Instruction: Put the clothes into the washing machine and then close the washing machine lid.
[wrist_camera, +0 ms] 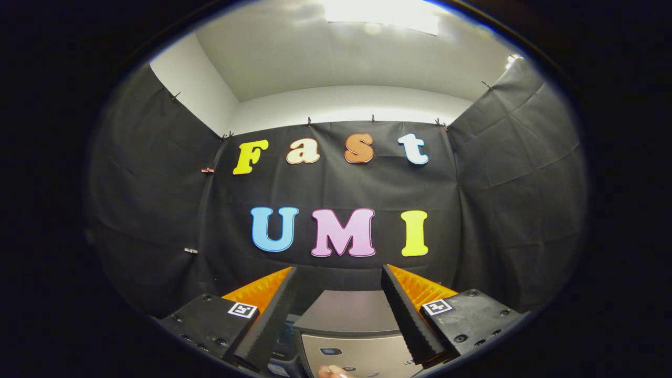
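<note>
The tongs (pixel 341 294) stand wide apart, gripping nothing, raised and aimed level at the booth wall. Between and below their fingers sits the grey, box-shaped washing machine (pixel 349 328), its flat silver lid (pixel 347 311) apparently down. I can't spot any clothes from here.

The washing machine (pixel 349 328) sits low between the gripper (pixel 338 278) fingers, which stand wide apart with nothing held. It is a grey box seen from above and in front. Its flat top lid (pixel 346 311) lies closed, and a paler front panel (pixel 362 357) below carries small buttons.
</note>
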### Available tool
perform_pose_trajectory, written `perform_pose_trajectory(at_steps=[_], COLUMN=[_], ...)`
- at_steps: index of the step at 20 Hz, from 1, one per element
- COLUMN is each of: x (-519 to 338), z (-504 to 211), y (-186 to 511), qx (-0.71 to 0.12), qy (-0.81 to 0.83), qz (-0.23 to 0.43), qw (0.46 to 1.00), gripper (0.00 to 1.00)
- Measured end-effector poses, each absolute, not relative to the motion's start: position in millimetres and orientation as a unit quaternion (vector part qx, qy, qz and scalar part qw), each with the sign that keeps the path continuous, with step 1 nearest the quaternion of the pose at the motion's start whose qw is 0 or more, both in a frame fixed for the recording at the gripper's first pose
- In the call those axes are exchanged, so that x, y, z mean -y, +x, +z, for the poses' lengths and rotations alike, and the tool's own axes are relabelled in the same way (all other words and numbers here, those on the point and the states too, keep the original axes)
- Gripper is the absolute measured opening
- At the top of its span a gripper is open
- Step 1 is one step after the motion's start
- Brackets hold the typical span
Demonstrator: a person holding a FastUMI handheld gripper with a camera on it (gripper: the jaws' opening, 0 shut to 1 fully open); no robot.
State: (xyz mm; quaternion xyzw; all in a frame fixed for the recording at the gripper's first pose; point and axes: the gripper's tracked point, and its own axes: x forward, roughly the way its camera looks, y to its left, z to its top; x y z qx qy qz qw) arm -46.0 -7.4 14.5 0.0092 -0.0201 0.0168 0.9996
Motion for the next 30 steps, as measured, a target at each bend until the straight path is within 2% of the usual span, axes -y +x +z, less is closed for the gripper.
perform_pose_trajectory(at_steps=[30], x=[17.0], z=[8.7], y=[-46.5], qx=[0.018], qy=[0.005], qz=[-0.002], qw=[1.000], gripper=[0.98])
